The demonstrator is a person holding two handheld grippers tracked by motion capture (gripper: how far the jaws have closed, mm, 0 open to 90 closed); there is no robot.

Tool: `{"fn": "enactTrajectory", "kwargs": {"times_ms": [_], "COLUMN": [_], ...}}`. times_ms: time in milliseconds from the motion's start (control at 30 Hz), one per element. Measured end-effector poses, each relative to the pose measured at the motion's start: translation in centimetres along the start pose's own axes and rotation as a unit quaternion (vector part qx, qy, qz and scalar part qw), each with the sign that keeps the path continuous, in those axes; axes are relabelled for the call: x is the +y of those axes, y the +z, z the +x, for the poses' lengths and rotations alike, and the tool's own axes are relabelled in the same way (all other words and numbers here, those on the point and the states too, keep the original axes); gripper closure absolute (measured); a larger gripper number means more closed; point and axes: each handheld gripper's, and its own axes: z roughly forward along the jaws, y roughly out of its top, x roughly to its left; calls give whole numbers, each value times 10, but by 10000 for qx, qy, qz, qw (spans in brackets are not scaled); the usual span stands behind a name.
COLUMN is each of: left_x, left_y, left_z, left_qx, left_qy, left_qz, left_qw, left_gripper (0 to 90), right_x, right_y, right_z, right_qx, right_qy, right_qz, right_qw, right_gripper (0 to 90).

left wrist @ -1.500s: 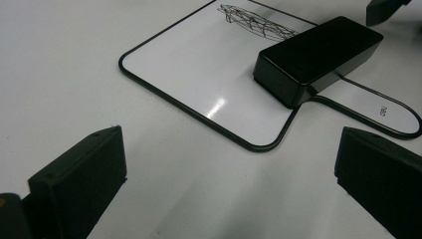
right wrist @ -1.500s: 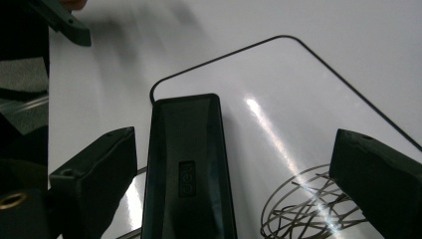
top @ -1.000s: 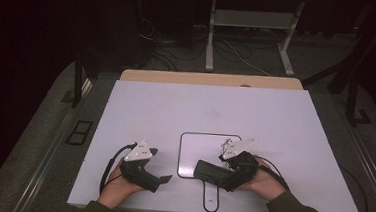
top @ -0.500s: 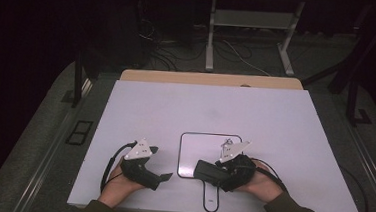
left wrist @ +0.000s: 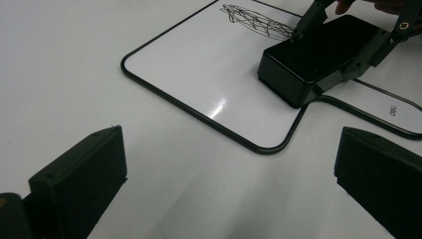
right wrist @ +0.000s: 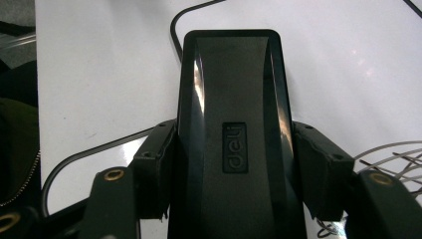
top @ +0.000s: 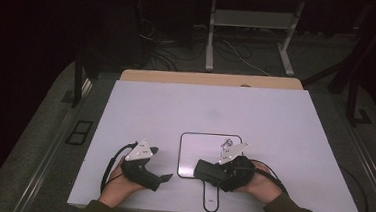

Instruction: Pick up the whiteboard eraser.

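Note:
A black block eraser (right wrist: 234,124) with a raised logo lies on the small handled whiteboard (top: 198,147), on its lower right part. My right gripper (top: 217,173) has just been closing its jaws, and both pads (right wrist: 155,164) now press the eraser's long sides, so it is shut on it. In the left gripper view the eraser (left wrist: 313,55) sits just below a black scribble (left wrist: 254,17) drawn on the whiteboard (left wrist: 199,69). My left gripper (top: 161,163) rests on the white table left of the board, jaws open and nothing between them (left wrist: 229,179).
The white table (top: 150,108) stretches far beyond the board, with a tan strip (top: 208,79) along its back edge. The whiteboard's handle (top: 211,198) points toward the near edge. Cables trail from both grippers. Dark floor and metal stand legs lie beyond.
The right gripper's jaws closed in on the eraser's sides. Both hands stayed where they were, and the left gripper is unchanged.

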Motion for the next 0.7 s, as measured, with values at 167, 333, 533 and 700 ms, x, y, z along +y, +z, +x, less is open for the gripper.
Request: {"fn": "enactTrajectory", "kwargs": {"times_ms": [167,333,533,700], "left_x": [0,0,-1,-1], "left_y": [0,0,0,-1], "left_z": [0,0,-1,-1], "left_qx": [-9,-9,-7,-10], "left_qy": [9,32,74,79], "left_qz": [12,11,29,35], "left_qw": [10000,10000,10000,10000], "left_gripper": [0,0,0,0], "right_x": [1,2,3,3], "right_y": [0,0,-2,-5], "right_z": [0,2,3,0], "right_qx": [-35,-8,-81,-57], "right_qy": [-16,13,-111,-64], "right_qz": [56,61,79,95], "right_qw": [10000,10000,9999,9999], "right_gripper": [382,384,386,387]}}
